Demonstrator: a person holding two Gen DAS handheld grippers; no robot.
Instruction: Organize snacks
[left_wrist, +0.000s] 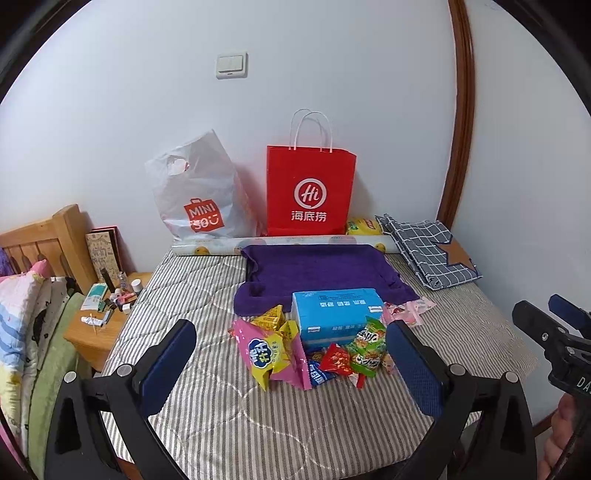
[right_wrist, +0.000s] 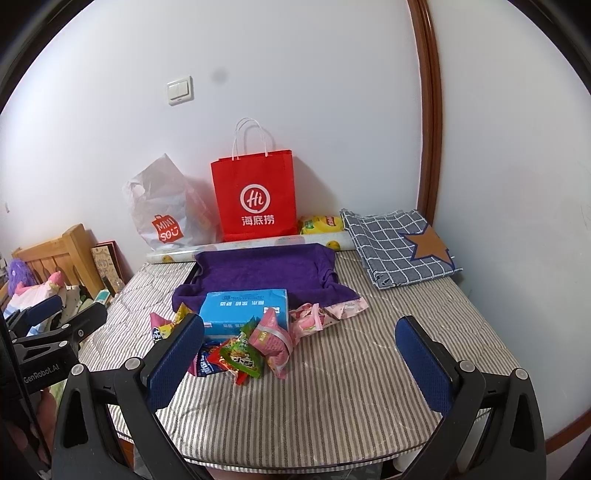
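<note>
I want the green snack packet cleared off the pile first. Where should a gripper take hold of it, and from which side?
Probably grip the green snack packet by its crimped near end, coming from the front with the right gripper, whose jaws stand open. The packet lies flat atop the red packet, just in front of the blue box, so that free end is likely easiest to pinch.

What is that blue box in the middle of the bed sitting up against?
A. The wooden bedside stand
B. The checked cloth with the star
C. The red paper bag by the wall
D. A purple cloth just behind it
D: the blue box sits at the front edge of the purple cloth, with snack packets piled in front; the red paper bag stands far back at the wall.
</note>
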